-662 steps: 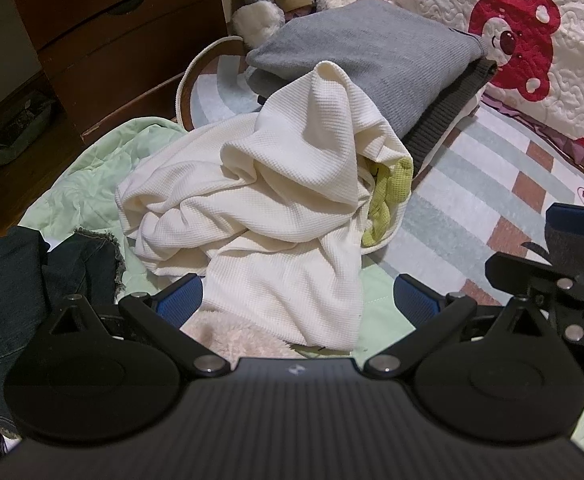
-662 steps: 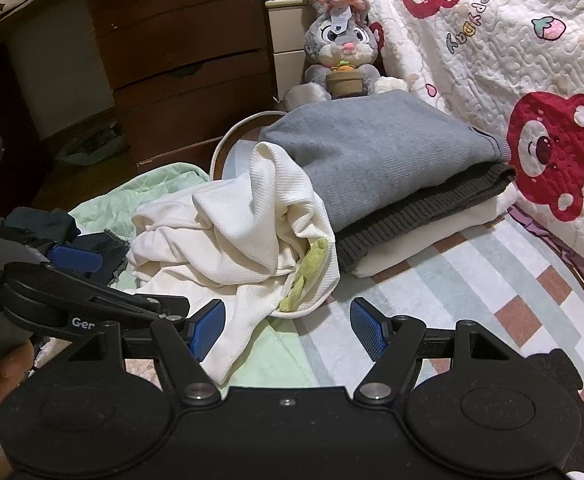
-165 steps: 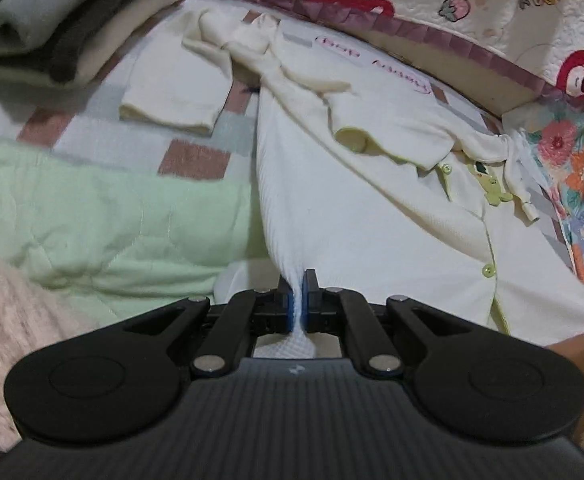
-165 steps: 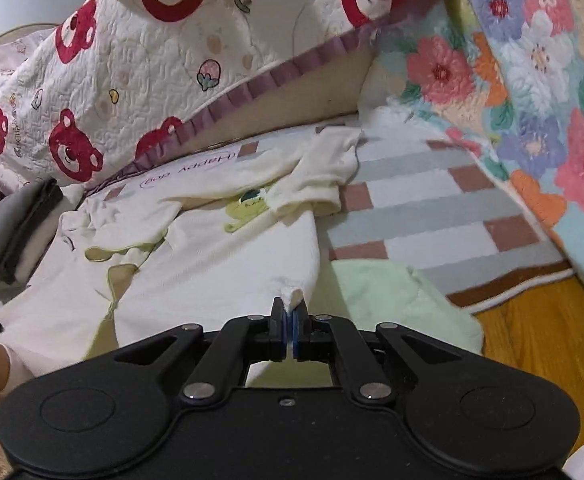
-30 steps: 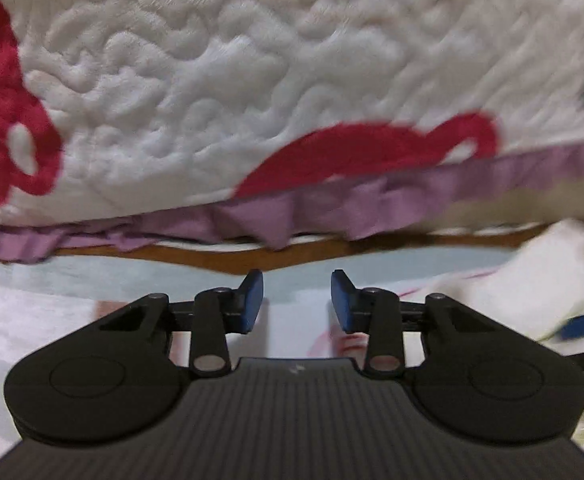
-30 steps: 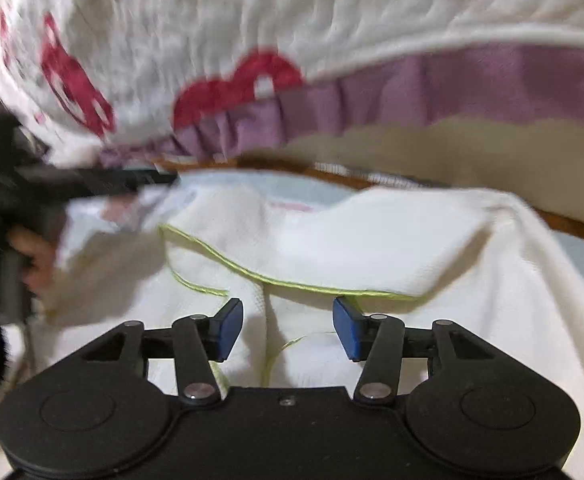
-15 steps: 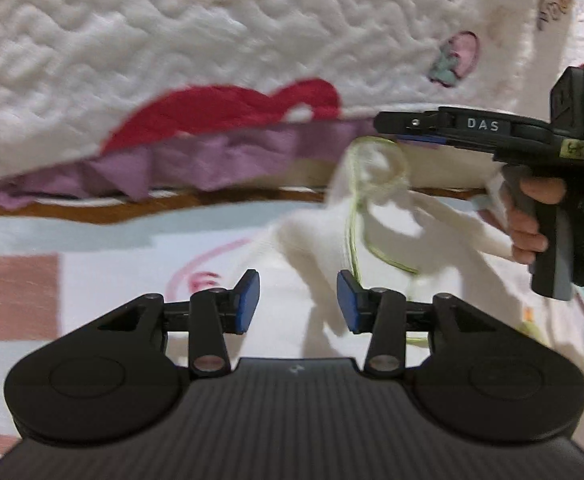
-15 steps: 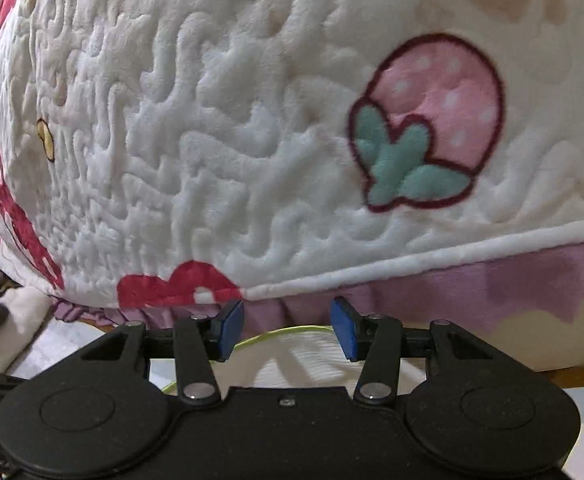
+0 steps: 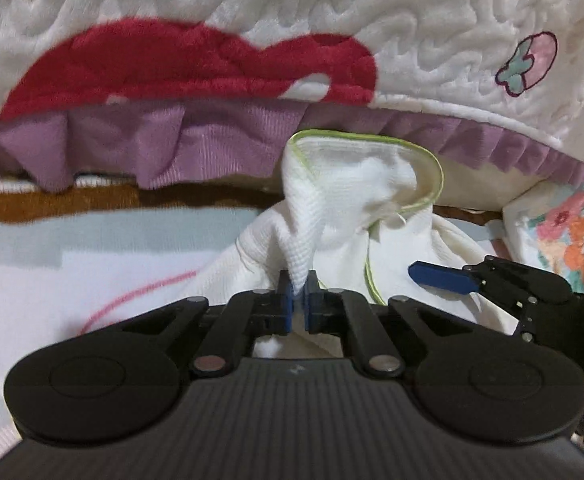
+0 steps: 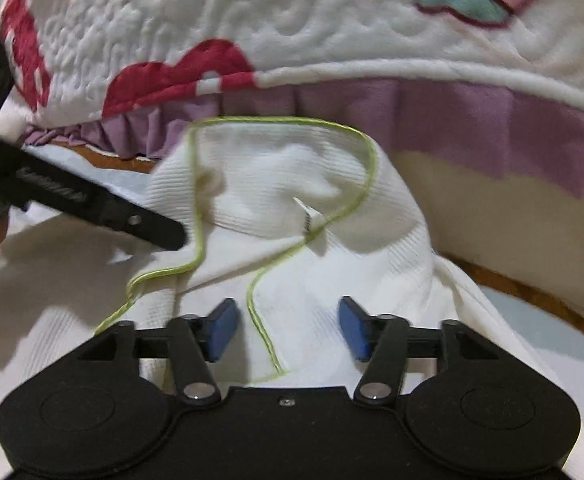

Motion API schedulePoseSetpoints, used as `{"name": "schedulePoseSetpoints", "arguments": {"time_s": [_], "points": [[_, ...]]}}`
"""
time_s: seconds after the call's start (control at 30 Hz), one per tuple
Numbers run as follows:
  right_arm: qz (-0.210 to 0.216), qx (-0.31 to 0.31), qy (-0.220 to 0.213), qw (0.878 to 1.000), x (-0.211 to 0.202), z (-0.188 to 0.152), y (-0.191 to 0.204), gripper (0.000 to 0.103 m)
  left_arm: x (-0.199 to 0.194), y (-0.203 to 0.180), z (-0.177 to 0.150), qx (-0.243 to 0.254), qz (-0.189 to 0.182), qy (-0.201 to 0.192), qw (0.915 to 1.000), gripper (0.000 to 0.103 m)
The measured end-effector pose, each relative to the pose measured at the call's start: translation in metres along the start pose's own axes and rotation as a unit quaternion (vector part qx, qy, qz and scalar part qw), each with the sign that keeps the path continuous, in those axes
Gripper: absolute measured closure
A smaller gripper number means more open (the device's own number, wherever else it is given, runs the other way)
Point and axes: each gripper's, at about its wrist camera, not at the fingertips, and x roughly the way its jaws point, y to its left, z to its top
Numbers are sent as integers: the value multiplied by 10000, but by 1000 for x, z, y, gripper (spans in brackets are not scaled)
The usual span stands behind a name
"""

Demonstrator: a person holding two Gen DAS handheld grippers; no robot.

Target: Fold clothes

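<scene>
Now garment (image 9: 356,216) pinched between left fingers (image 9: 287,300)

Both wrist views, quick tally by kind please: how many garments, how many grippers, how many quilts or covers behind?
Garments: 1, the white top with lime trim, pinched by the left gripper
Grippers: 2, left shut on the cloth, right gripper with jaws opening, nothing gripped
Quilts or covers: 2, the bear quilt and the floral cover
Total: 5
</scene>
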Motion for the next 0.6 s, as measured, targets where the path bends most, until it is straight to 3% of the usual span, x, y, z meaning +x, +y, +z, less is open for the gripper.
{"name": "schedulePoseSetpoints", "arguments": {"time_s": [0.03,0.07,0.2,0.33,0.37,0.4,0.47,0.53,0.6], "points": [[-5,35,-49,10000,1,1,1,57,-3,-3,2,77,109,-128,9998,99],[10,81,-73,9999,2,4,2,93,-6,-7,4,145,204,-255,9994,99],[186,784,-553,9952,-14,26,-6,93,-5,-20,13,155,238,-544,9981,99],[932,1115,-303,9889,-19,32,-13,90,5,-22,10,-51,406,-320,9986,96],[959,1130,-315,9885,-21,30,-14,82,-5,-20,8,-144,338,-401,9985,89],[985,1145,-328,9880,-24,27,-15,79,-16,-18,5,-209,267,-489,9982,79],[1011,1199,-392,9869,-30,22,-14,74,-50,-15,1,-175,112,-707,9973,67],[876,1203,-529,9875,-41,19,-5,71,-95,-9,-7,31,89,-908,9958,63],[655,1000,-655,9907,-55,14,9,70,-139,0,-19,227,400,-972,9942,61]]}}
